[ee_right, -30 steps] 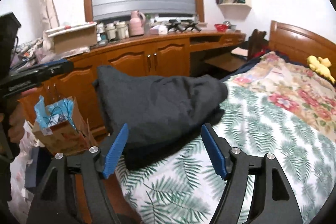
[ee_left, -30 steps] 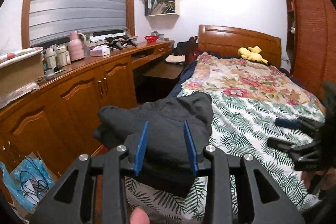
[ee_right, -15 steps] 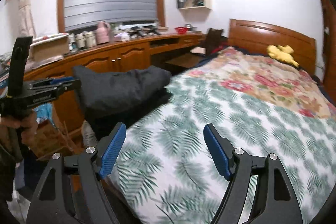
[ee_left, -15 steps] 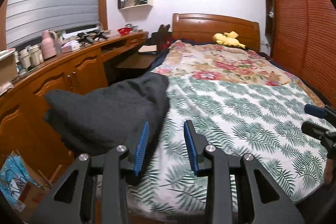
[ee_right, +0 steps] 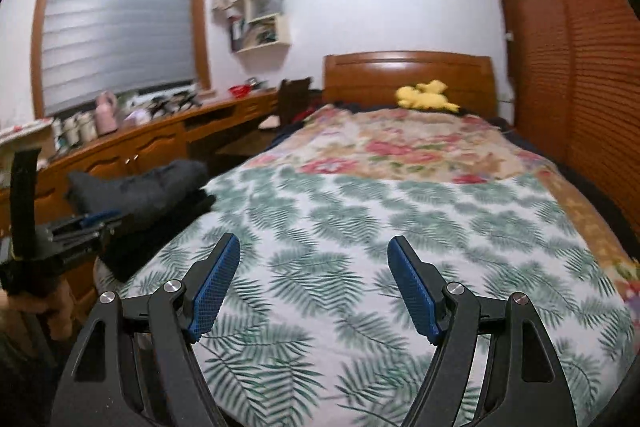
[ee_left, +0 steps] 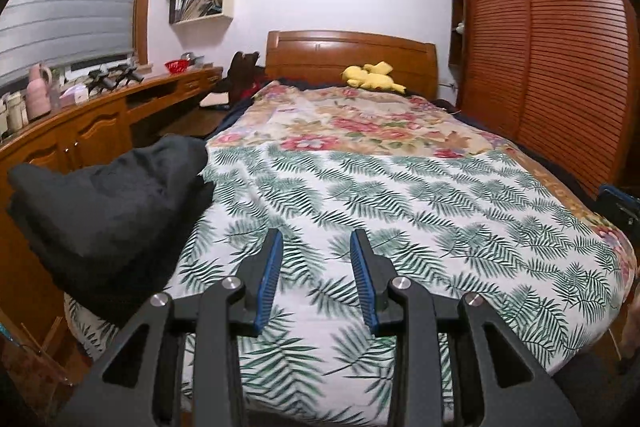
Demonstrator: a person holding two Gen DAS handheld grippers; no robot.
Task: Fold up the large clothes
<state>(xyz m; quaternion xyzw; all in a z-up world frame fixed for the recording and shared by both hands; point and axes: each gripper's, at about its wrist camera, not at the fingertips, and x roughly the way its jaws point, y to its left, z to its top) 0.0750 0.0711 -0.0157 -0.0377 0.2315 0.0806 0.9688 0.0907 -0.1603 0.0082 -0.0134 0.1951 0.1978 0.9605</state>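
A folded dark grey garment [ee_left: 108, 203] lies in a stack on the bed's near left corner; it also shows in the right wrist view [ee_right: 148, 187]. My left gripper [ee_left: 316, 247] is open and empty, above the fern-print bedspread [ee_left: 400, 211], to the right of the stack and apart from it. My right gripper [ee_right: 314, 255] is wide open and empty over the bedspread [ee_right: 380, 211]. The left gripper also shows at the left edge of the right wrist view [ee_right: 96, 221], beside the stack.
A wooden counter with cabinets [ee_left: 92, 131] runs along the left wall, holding jars and a pink jug [ee_left: 38, 97]. A yellow plush toy [ee_left: 372, 77] lies by the headboard [ee_left: 352, 55]. Louvred wardrobe doors [ee_left: 560, 67] stand on the right. A chair [ee_right: 294, 99] stands by the desk.
Both grippers have pulled back and swung right, away from the folded garment, which stays on the bed corner. Both stayed open.
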